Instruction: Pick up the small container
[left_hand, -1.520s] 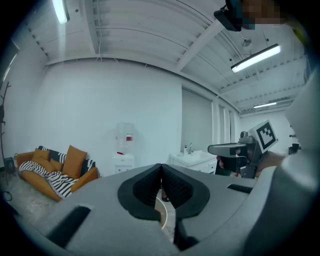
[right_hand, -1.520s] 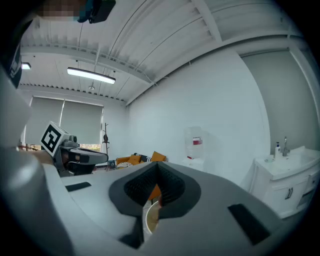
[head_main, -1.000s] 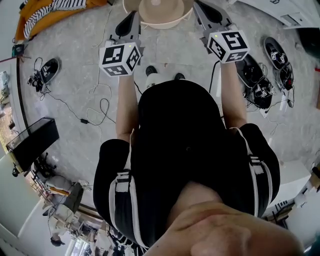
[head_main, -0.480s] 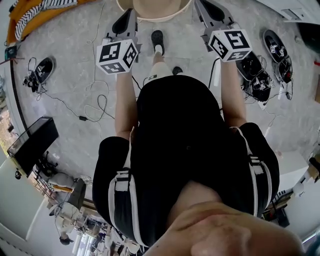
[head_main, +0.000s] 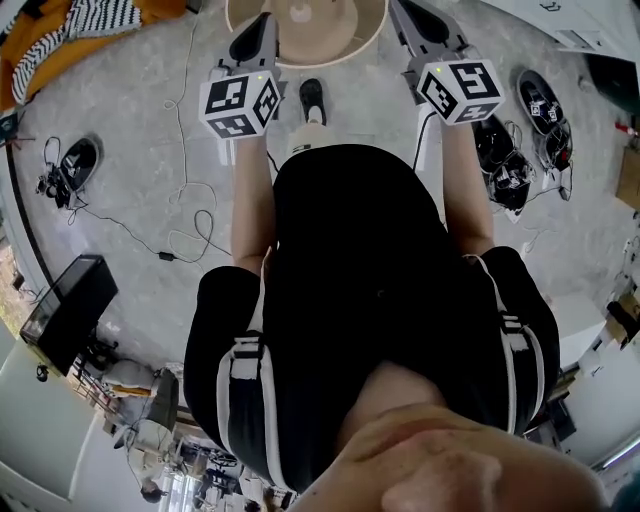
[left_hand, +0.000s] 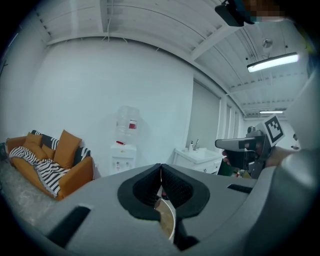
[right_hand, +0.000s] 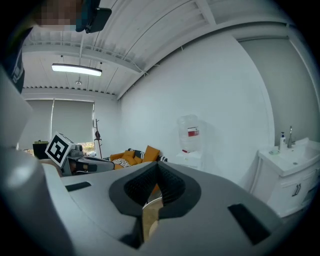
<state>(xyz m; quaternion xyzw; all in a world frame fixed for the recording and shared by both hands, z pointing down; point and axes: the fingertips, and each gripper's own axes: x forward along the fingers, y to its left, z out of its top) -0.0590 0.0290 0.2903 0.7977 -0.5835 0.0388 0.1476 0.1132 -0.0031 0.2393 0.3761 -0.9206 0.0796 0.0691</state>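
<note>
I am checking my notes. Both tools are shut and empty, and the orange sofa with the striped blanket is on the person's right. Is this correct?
Not quite. The orange sofa with the striped blanket is on the person's left: the head view shows it at the upper left. The rest holds: the left tool and the right tool are both shut and empty.

The small container (head_main: 330, 32), round, beige and open-topped, is held upright, its rim clamped by left tool (head_main: 266, 22) and right tool (head_main: 402, 10).
</note>
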